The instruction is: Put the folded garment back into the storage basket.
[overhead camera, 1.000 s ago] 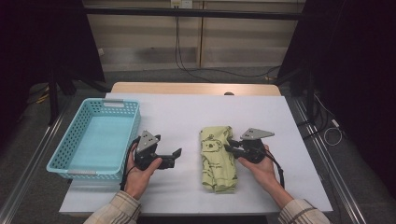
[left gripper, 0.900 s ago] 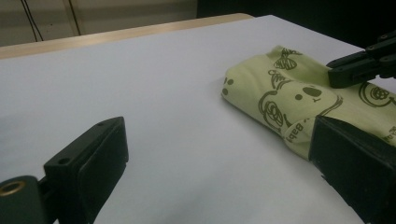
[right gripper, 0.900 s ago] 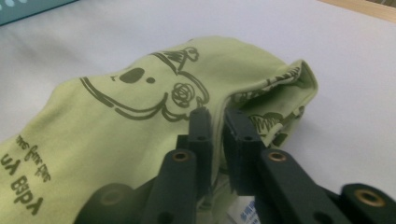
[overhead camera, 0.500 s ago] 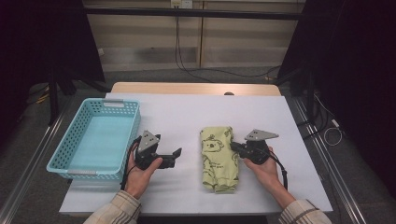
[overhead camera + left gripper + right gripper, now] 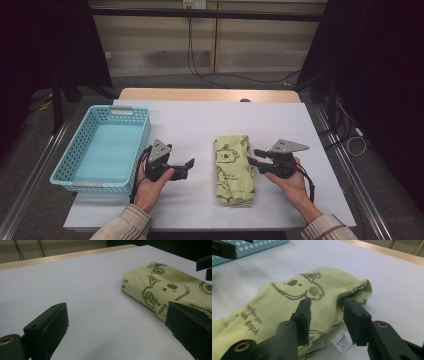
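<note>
Soft printed cloth garment, matt white table, perforated plastic basket

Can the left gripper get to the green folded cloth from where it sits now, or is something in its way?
Probably yes. The left gripper rests on the white table with its jaws open toward the green folded cloth, and only bare tabletop lies between them. The blue basket sits on its other side.

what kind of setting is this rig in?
Likely a lab data-collection station: a white table ringed by dark curtains, loose cables on the floor behind, and a staged folded green garment beside a blue basket.
</note>
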Tool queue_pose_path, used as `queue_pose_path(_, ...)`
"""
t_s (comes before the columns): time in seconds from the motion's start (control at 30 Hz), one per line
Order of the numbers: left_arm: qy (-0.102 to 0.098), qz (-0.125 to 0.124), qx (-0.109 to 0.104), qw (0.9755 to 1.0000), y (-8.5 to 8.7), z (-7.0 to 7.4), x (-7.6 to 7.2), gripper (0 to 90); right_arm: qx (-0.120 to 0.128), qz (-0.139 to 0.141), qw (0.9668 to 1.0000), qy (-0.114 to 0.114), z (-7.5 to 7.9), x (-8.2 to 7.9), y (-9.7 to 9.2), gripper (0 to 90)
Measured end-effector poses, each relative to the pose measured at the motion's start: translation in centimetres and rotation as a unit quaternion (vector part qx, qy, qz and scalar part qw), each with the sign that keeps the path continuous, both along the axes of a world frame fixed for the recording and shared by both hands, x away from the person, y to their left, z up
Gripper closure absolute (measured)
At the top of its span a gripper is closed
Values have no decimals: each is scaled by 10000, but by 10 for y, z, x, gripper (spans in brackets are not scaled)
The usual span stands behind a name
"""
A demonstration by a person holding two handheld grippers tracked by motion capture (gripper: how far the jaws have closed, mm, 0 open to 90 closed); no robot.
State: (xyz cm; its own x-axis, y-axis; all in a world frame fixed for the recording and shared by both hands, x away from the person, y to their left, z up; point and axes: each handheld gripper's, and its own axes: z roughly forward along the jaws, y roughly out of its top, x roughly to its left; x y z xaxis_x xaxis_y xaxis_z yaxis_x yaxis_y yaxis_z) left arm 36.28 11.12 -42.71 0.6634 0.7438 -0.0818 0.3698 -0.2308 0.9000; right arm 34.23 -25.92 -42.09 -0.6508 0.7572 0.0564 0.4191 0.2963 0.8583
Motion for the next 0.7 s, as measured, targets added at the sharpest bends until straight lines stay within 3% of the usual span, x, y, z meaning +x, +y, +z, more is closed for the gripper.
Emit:
queue_pose_path(0.23, -49, -58, 96, 9999, 0, 0, -1, 51, 20, 670, 9977, 129, 4, -17, 4, 460)
queue_pose_path(0.27, -26, -52, -2, 10000, -2, 0, -1, 51, 14, 791, 9967, 159, 4, -20, 6, 444)
queue_pose_path(0.33, -34, -48, 0, 10000, -2, 0, -1, 51, -6, 940, 9954, 203, 4, -24, 9, 411)
queue_pose_path(0.5, -56, -64, 52, 10000, -1, 0, -1, 51, -134, 1394, 9894, 386, 0, -36, 13, 357)
queue_pose_path(0.6, -58, -52, 61, 10000, -3, 0, -2, 51, -158, 1637, 9851, 502, -2, -46, 15, 373)
queue_pose_path(0.7, -69, -64, 184, 9998, -3, 0, -2, 51, -386, 1819, 9810, 551, -6, -53, 17, 387)
